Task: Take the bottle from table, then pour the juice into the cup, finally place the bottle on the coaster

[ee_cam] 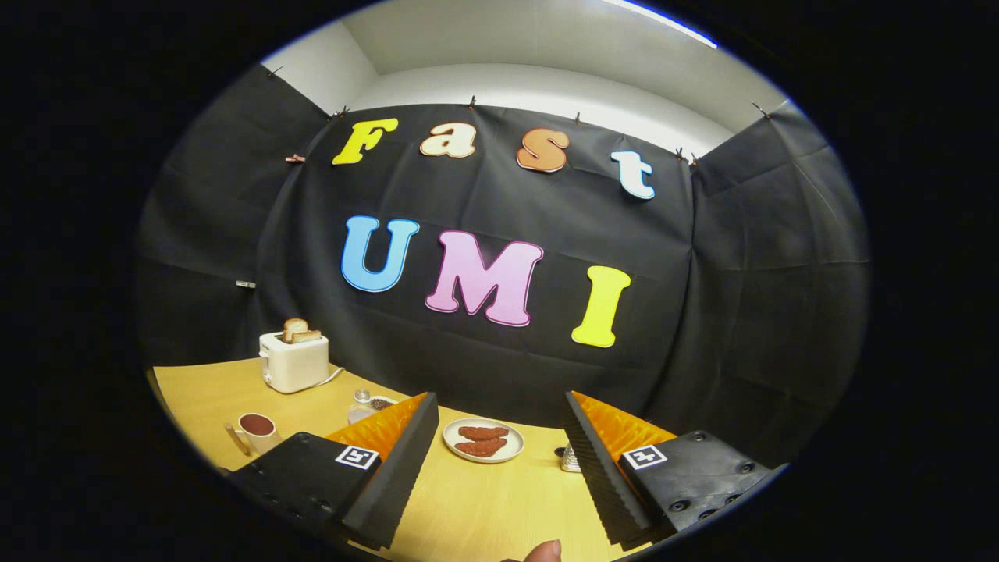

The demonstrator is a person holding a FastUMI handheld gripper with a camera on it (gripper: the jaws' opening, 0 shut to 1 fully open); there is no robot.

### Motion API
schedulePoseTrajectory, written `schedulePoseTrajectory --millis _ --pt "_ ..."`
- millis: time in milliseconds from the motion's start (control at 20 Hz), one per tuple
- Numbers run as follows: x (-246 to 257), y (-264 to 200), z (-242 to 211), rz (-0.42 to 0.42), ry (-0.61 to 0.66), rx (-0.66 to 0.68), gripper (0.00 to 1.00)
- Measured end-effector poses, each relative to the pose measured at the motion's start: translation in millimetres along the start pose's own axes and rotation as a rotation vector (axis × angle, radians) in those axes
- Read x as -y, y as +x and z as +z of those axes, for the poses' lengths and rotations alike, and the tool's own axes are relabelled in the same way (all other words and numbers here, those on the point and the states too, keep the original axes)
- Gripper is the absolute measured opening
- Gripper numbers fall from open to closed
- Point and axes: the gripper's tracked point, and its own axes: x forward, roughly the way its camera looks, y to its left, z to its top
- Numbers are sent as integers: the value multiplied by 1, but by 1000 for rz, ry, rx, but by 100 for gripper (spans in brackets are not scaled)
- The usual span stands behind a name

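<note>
Well apart, the fingers point(493, 460) grip nothing — the cup point(257, 430) sits beyond the left one, near the toaster point(294, 361).

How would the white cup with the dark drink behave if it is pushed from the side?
The cup looks filled nearly to its rim, so a push would probably spill it. It seems rigid, perhaps ceramic, so likely breakable. On the smooth table it may slide rather than tip. The tongs are open, holding nothing.
</note>
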Motion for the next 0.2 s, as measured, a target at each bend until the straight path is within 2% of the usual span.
schedulePoseTrajectory --millis 200 --pt "-5 -3 0 11 4 2 97"
